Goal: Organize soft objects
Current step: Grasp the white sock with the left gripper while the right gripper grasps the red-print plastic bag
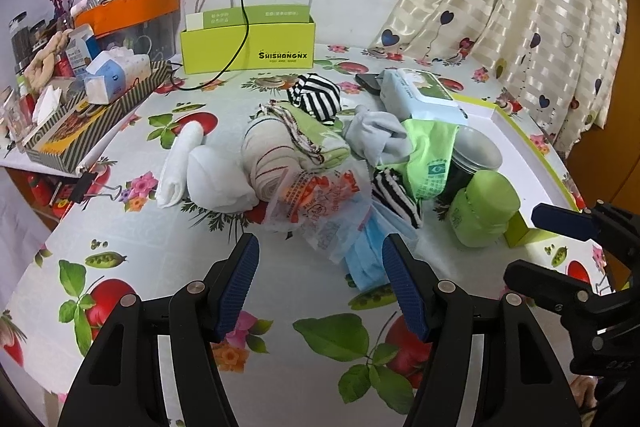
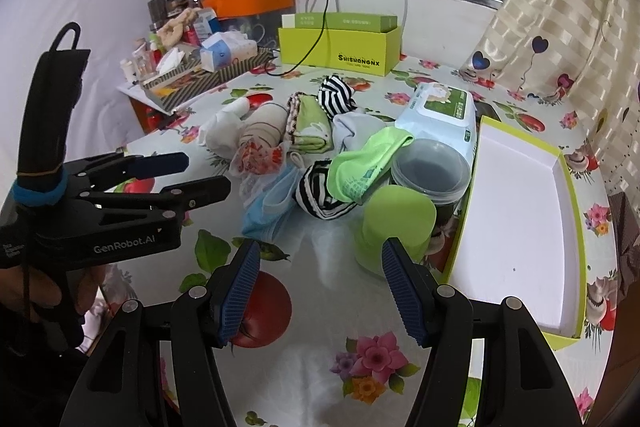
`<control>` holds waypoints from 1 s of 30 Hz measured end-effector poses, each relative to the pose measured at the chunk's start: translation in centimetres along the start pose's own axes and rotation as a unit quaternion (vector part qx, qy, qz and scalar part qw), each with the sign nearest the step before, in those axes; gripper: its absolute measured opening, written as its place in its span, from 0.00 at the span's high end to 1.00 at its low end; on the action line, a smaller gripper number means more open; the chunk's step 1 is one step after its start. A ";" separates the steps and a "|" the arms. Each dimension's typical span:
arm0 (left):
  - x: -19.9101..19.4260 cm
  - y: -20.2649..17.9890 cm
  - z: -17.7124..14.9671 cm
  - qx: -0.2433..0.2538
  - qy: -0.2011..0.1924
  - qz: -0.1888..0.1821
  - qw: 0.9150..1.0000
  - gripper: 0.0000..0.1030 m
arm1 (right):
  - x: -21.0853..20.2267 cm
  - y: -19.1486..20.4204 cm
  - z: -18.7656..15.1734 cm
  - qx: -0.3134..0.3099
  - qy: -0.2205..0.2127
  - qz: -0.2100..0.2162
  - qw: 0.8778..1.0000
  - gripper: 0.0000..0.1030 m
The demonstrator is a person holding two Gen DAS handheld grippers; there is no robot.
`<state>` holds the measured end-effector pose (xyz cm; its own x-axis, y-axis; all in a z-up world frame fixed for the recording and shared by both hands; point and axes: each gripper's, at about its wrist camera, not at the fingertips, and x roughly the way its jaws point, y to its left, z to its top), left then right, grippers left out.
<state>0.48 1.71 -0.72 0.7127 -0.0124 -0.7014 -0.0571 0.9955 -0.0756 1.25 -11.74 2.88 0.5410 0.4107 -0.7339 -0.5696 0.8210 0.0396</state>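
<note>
Both your grippers, left gripper (image 1: pixel 320 279) and right gripper (image 2: pixel 320 283), are wide open and hold nothing. The soft pile lies ahead beside the empty box lid (image 2: pixel 520 211); I judge you should first pick the blue face mask (image 1: pixel 364 263).

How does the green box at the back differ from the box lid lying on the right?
The green box is deep, holds packets, and a cable runs into it; the box lid is shallow and holds nothing. The green box carries black lettering; none shows on the box lid. Both are lime green outside.

Black claws (image 1: pixel 320 283), ribbed blue pads (image 2: pixel 240 291)
</note>
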 end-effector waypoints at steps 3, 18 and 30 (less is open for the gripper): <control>0.0 0.3 0.0 -0.005 -0.001 -0.001 1.000 0.37 | 0.2 0.0 0.3 -0.002 -0.001 0.002 1.000 0.38; 0.4 2.1 0.5 -0.021 -0.008 -0.010 1.000 0.37 | 1.4 1.4 1.9 -0.025 -0.001 0.013 1.000 0.37; 0.3 7.0 1.4 -0.061 -0.023 0.005 0.998 0.37 | 4.5 3.0 4.4 -0.035 0.015 0.035 0.999 0.37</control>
<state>1.33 8.83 -0.48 0.7424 0.0041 -0.6700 -0.1465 0.9768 -0.1564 4.71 -5.69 2.67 0.4806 0.4526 -0.7511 -0.6469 0.7612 0.0448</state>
